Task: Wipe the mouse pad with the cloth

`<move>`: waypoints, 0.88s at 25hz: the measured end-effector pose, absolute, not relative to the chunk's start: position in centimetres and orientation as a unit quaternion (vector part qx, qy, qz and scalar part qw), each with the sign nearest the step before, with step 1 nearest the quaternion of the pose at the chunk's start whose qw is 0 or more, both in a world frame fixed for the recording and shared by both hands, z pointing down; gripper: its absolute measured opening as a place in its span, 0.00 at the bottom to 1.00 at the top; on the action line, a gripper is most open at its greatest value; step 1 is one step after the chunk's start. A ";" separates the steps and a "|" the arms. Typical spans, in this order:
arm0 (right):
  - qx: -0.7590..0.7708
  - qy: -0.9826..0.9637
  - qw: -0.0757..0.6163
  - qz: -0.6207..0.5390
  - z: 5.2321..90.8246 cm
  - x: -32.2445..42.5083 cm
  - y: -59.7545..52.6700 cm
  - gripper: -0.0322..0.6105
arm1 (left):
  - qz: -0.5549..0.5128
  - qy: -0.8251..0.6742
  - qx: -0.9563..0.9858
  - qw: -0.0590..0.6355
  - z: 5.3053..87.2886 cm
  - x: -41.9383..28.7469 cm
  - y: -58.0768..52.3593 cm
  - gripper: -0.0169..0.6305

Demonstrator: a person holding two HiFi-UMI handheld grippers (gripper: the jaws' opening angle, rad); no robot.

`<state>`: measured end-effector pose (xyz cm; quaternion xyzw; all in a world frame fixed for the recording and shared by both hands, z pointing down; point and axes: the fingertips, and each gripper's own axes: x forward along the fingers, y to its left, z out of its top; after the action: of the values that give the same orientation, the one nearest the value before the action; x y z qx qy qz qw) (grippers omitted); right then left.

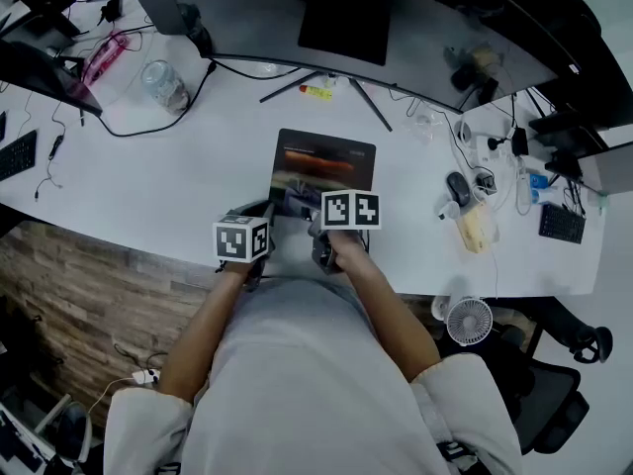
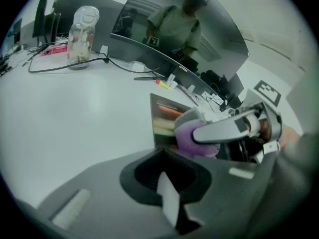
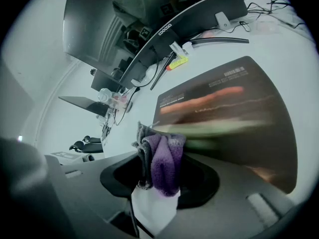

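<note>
The dark mouse pad [image 1: 326, 161] with orange and green streaks lies on the white desk [image 1: 178, 186], in front of the monitor stand. My right gripper [image 1: 307, 214] is shut on a purple and grey cloth [image 3: 160, 159], held over the pad's near left corner [image 3: 229, 118]. In the left gripper view, the cloth [image 2: 192, 136] bulges under the right gripper's fingers [image 2: 227, 128], at the pad's near edge [image 2: 164, 116]. My left gripper [image 1: 259, 212] hovers just left of the pad over bare desk. Its jaws [image 2: 167, 195] are together with nothing between them.
A curved monitor [image 1: 396, 18] on splayed legs stands behind the pad, with a yellow marker [image 1: 316, 92] at its foot. A glass jar [image 1: 163, 85] and black cable [image 1: 148, 127] lie far left, a mouse [image 1: 457, 188] and clutter right. The desk's front edge [image 1: 148, 250] is near me.
</note>
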<state>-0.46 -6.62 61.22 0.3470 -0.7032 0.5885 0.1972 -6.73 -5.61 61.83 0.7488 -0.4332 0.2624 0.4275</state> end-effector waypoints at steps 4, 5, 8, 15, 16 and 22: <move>0.347 -0.704 0.199 0.587 61.2 0.1 -6.5 0.36 | 0.263 -0.433 0.749 0.428 61.8 -6.7 -5.6 0.03; 0.347 -0.704 0.199 0.587 61.2 0.3 -6.5 0.36 | 0.263 -0.433 0.748 0.428 61.8 -6.7 -5.6 0.03; 0.348 -0.704 0.197 0.587 61.3 0.9 -6.4 0.36 | 0.264 -0.435 0.748 0.426 61.8 -6.8 -5.6 0.03; 0.353 -0.701 0.201 0.586 61.3 2.6 -6.1 0.36 | 0.264 -0.435 0.748 0.426 61.9 -6.6 -5.6 0.03; 0.354 -0.700 0.200 0.587 61.3 2.8 -6.1 0.36 | 0.263 -0.435 0.749 0.426 61.9 -6.6 -5.6 0.03; 0.361 -0.697 0.203 0.586 61.4 4.4 -5.8 0.36 | 0.262 -0.434 0.749 0.427 61.8 -6.5 -5.6 0.03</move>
<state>4.41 -5.80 61.36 0.3610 -0.6966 0.5860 0.2025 -6.51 -5.57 61.84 0.7491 -0.4338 0.2621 0.4265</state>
